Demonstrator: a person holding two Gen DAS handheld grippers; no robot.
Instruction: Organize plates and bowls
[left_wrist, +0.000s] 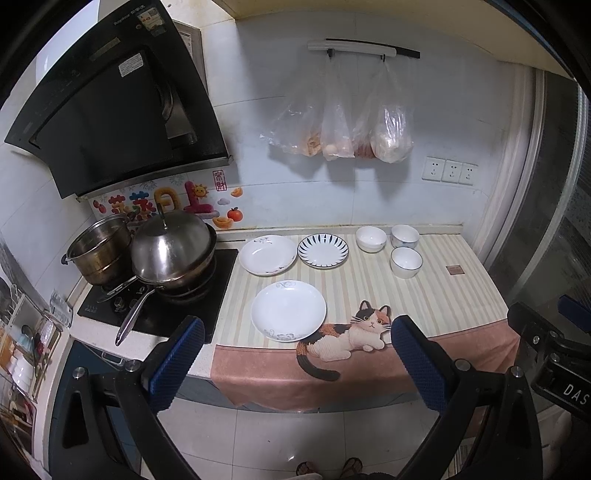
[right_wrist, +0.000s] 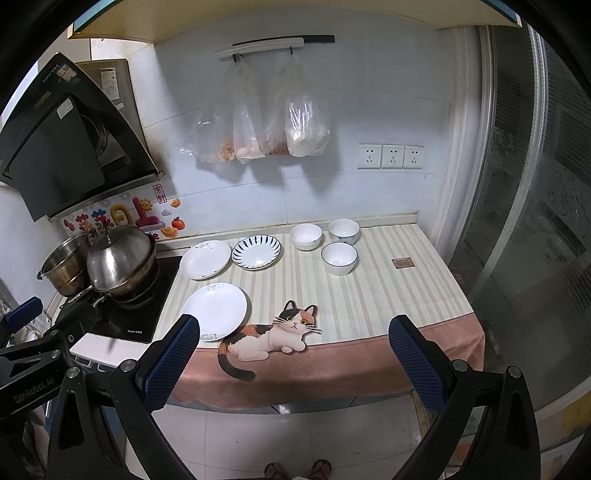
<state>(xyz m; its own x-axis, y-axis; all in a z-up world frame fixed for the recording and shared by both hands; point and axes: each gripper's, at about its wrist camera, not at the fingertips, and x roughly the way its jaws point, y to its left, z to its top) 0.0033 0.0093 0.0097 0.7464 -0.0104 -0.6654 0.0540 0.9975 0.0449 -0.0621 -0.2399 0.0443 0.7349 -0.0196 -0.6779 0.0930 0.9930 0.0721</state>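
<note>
Three plates lie on the striped mat: a white plate near the front, a white plate at the back left, and a blue-striped plate beside it. Three white bowls stand at the back right: one, another, and a blue-rimmed one in front. My left gripper and my right gripper are both open and empty, held back from the counter's front edge above the floor.
A stove with a lidded wok and a steel pot stands left of the mat. Plastic bags hang on the wall. A glass door bounds the right side.
</note>
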